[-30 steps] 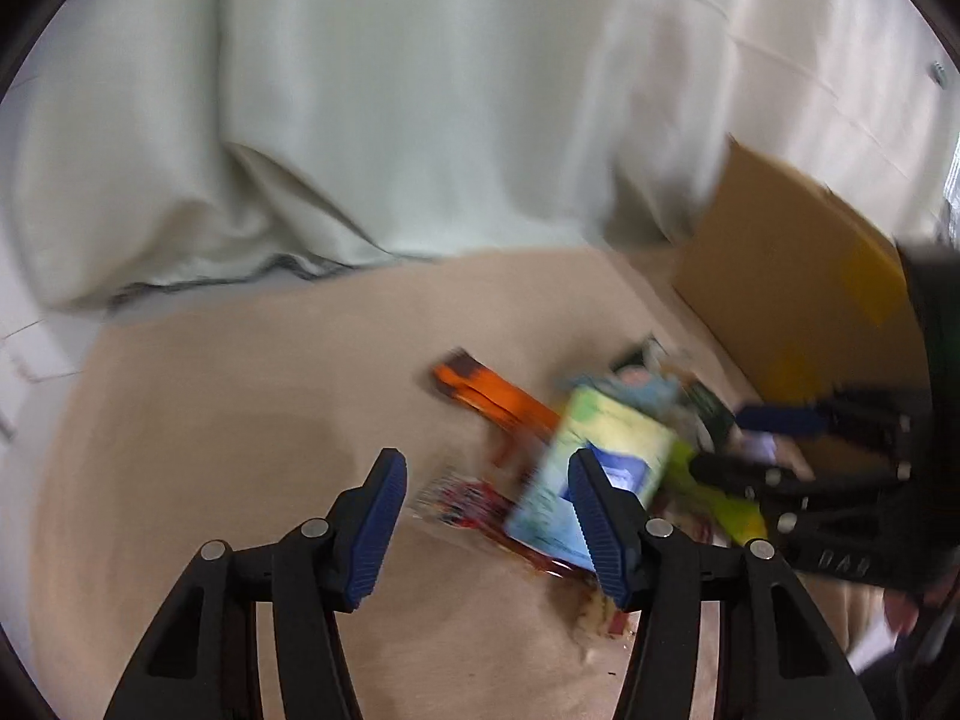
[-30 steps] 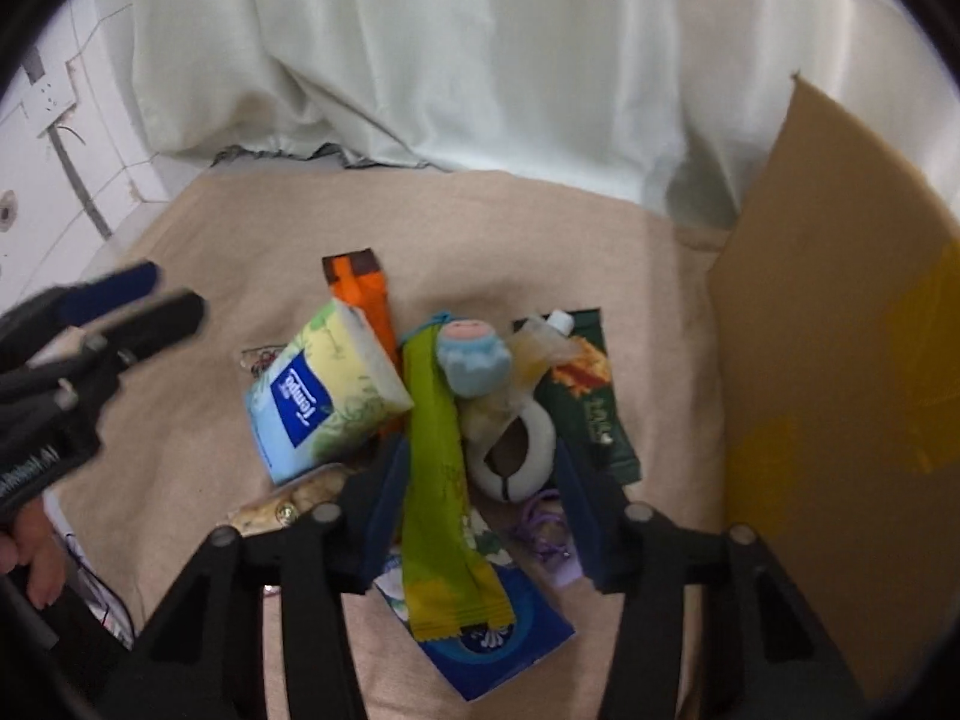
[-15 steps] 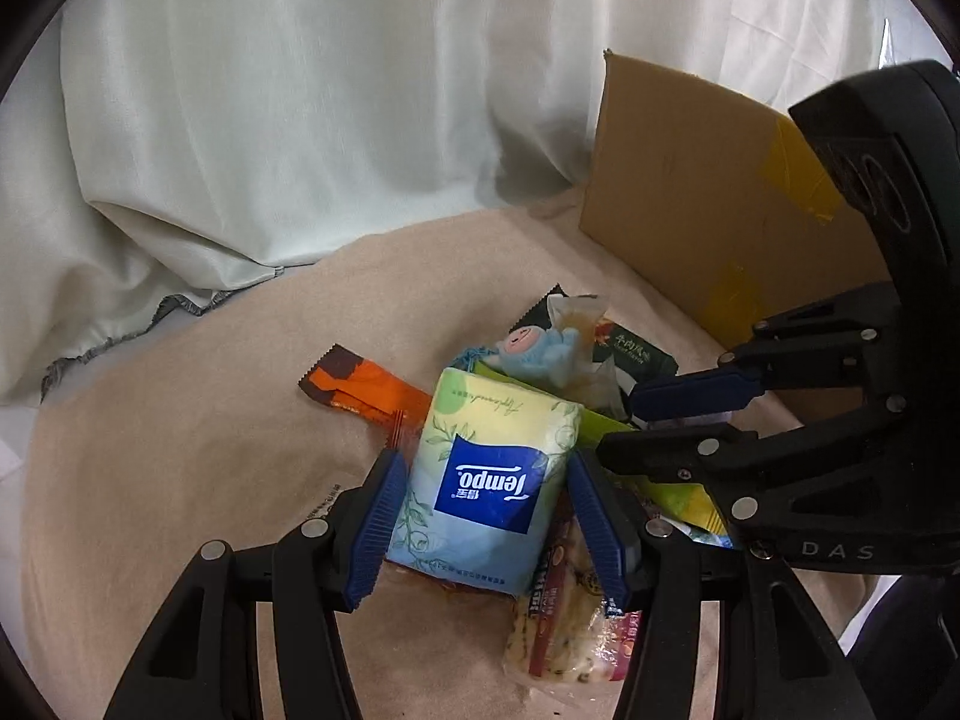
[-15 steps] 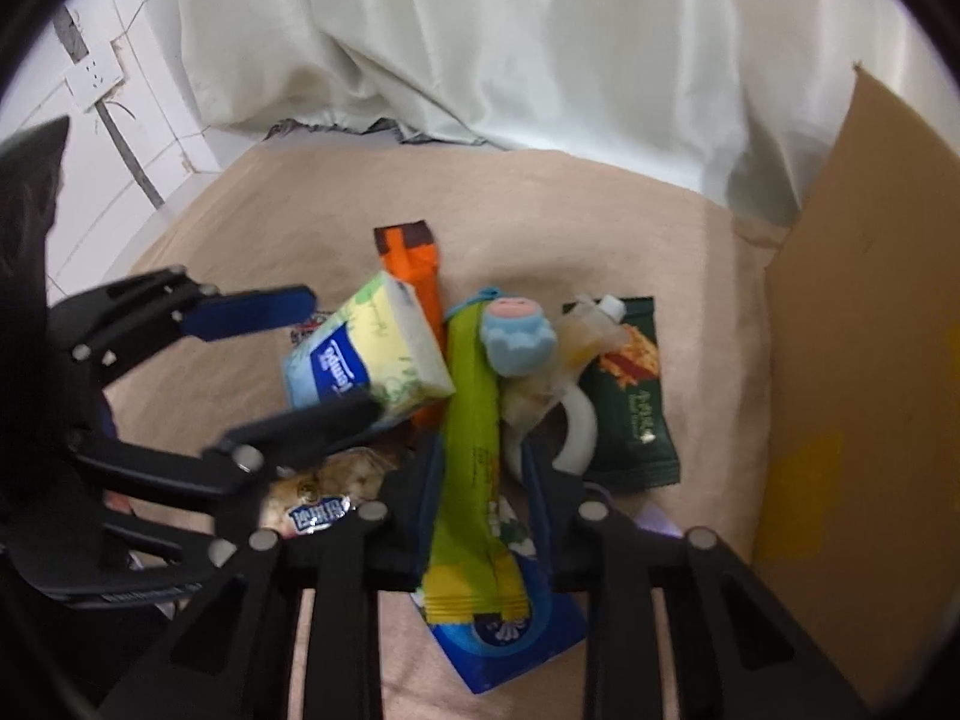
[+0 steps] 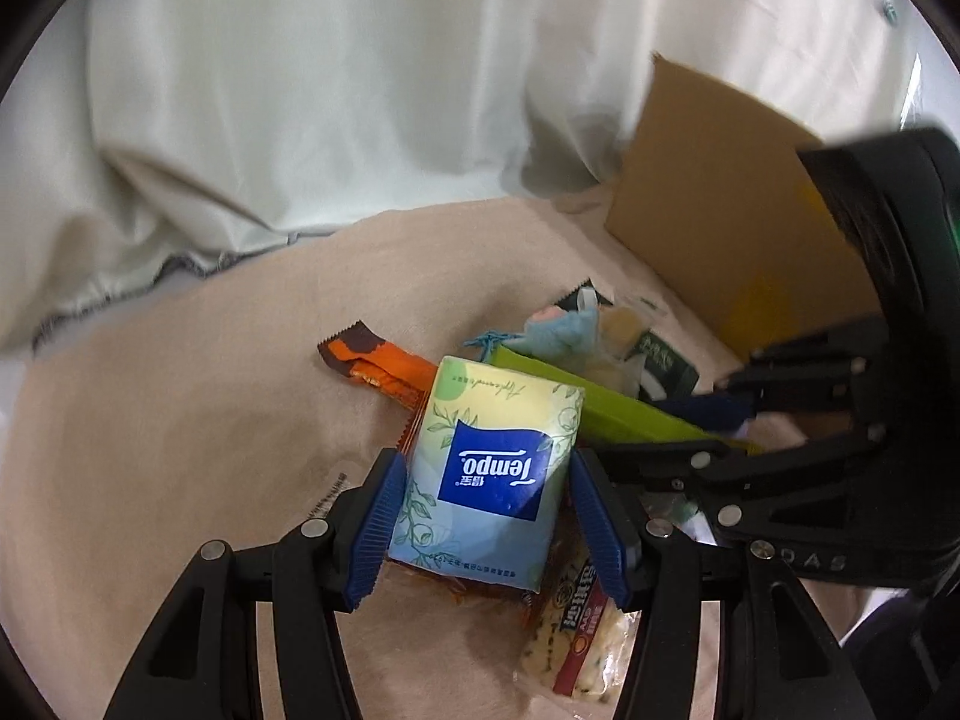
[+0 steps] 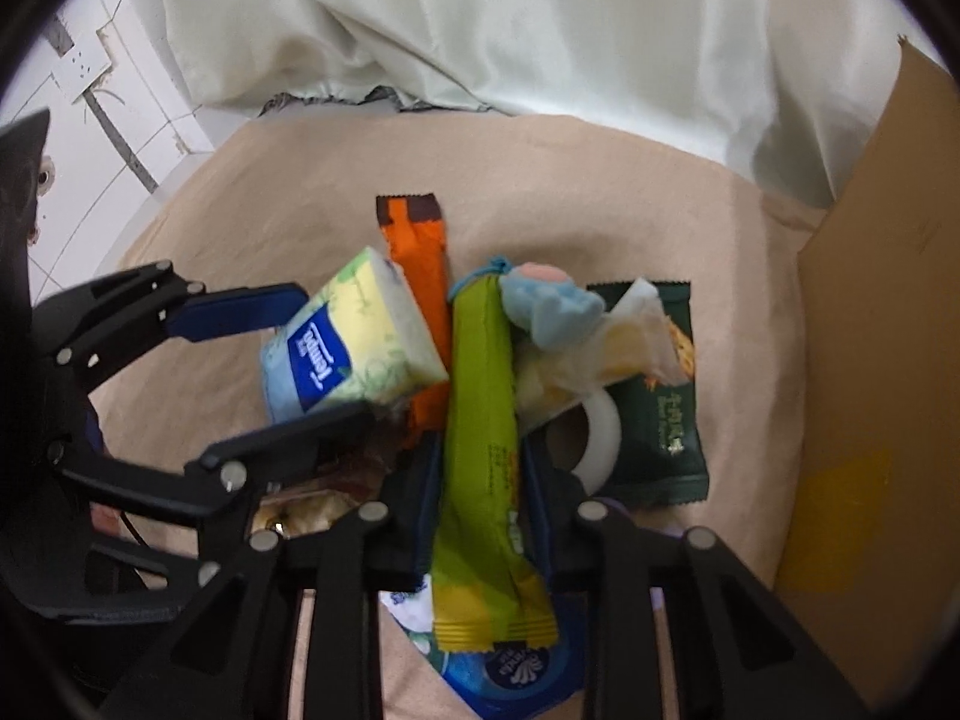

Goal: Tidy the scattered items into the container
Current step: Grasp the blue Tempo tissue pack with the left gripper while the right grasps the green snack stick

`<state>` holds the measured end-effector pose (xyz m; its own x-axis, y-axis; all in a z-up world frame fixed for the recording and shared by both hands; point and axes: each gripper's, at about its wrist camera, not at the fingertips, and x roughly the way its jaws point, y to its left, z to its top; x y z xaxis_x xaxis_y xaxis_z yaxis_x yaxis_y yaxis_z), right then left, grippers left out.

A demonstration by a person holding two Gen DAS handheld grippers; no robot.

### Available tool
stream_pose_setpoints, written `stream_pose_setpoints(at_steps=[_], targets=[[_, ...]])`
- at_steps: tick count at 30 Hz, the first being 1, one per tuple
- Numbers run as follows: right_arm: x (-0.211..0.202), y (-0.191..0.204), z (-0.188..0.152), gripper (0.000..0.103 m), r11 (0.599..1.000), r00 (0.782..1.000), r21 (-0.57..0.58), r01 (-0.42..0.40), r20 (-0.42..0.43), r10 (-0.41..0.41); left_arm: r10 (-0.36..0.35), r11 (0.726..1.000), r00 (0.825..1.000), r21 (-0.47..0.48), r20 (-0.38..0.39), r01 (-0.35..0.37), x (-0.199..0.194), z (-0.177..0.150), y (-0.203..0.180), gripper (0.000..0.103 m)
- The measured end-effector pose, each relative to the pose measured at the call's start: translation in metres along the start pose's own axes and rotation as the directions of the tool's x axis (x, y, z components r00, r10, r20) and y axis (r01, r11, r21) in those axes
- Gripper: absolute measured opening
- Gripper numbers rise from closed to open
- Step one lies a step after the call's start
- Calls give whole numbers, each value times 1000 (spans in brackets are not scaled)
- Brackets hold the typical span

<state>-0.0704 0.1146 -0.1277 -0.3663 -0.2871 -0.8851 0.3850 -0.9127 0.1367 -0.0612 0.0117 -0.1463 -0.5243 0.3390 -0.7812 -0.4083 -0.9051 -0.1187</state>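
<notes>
Right hand-held gripper [image 6: 480,468] just closed, clamping green snack bar [image 6: 480,396]; left hand-held gripper [image 5: 480,516] half-open, straddling tissue pack [image 5: 489,474]. Squeeze gently, lift straight.

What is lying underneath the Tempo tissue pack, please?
The tissue pack rests on an orange wrapper and a speckled snack packet; whatever lies beneath its middle is covered.
</notes>
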Motion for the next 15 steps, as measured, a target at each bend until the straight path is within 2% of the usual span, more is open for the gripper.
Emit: stream_pose_setpoints(at_steps=[3,7,10,12,15], targets=[[-2,0,-4,27,1000,1000,3,3,8,-3,-23,999,1000,-45,7,24,-2,0,7,56],[-9,-2,-6,27,1000,999,10,0,37,0,-8,996,1000,-90,21,10,-6,1,11,56],[-16,-3,-6,26,1000,998,21,-14,58,12,15,996,999,-89,33,-12,-11,3,9,56],[-19,-3,-6,26,1000,998,23,-16,65,15,33,996,999,-89,11,-32,-9,3,7,56],[-21,-1,-5,26,1000,997,27,-15,76,13,48,990,999,-133,27,-44,-12,0,10,56]])
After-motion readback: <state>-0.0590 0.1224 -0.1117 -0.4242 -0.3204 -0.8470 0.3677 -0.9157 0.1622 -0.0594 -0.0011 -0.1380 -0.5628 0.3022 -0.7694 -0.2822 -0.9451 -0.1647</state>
